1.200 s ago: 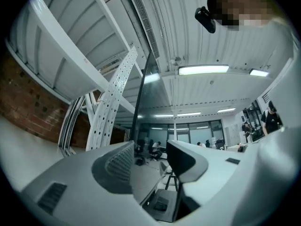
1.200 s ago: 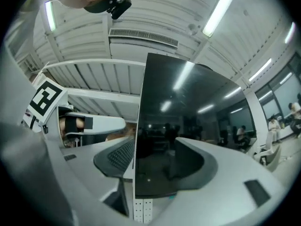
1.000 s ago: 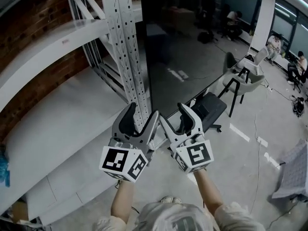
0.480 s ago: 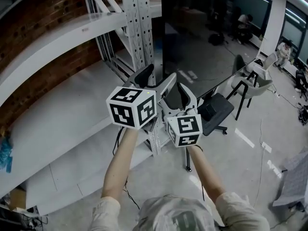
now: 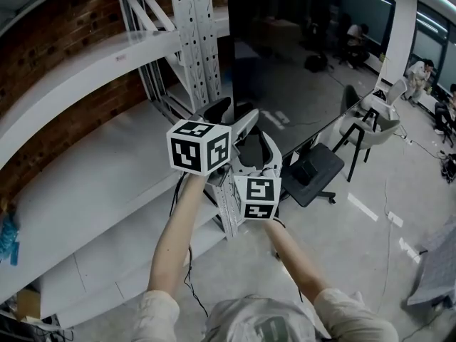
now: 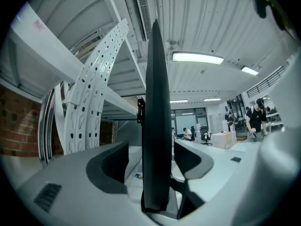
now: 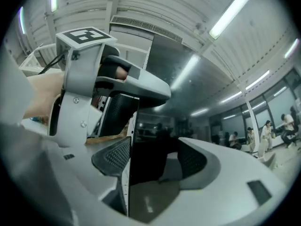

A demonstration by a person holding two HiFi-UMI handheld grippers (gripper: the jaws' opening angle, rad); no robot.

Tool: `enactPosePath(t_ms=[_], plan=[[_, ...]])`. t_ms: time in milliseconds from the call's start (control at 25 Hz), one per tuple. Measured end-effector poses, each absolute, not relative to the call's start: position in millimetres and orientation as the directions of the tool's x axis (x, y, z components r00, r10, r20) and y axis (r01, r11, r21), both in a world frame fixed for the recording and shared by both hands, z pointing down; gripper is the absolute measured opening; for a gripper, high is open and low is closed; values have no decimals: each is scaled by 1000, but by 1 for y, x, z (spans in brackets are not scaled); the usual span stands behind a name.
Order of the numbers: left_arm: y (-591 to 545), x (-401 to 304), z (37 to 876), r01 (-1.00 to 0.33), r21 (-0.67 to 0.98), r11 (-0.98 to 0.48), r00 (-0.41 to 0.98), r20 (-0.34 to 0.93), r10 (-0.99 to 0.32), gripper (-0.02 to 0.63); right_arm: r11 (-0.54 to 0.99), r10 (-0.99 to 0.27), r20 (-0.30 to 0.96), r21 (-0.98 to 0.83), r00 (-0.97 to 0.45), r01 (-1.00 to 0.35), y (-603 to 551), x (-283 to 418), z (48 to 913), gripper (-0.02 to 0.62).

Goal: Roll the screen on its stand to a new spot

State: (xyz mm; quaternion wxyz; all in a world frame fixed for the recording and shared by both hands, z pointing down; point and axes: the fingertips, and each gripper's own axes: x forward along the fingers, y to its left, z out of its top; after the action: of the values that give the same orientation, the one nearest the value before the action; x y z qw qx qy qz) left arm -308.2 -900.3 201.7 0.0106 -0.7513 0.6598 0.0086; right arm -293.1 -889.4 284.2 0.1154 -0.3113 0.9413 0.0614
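Left gripper and right gripper both straddle the edge of the big black flat screen. It stands upper centre in head view, beside the grey perforated steel rack post. Fingers have just been opening, now spread, pinching nothing.

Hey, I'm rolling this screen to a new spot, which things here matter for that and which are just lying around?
For the job: screen; left gripper and right gripper, jaws just opened, standing around the screen's edge, not clamping.
Just lying about: shelf rack; black chair; white chair; floor cable; people seated beyond.
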Motion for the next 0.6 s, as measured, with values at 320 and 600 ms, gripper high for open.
enactPosePath(t_ms=[320,600], plan=[[-922,-306,189,-981,3,-195,194,-15,-981,307,753,-617,-270,72,-739,-654,-890,-303,283,295],[-937,-287,203,-945,18,-326,327,70,-943,265,706,-667,-278,58,-691,-705,-890,-299,283,295]])
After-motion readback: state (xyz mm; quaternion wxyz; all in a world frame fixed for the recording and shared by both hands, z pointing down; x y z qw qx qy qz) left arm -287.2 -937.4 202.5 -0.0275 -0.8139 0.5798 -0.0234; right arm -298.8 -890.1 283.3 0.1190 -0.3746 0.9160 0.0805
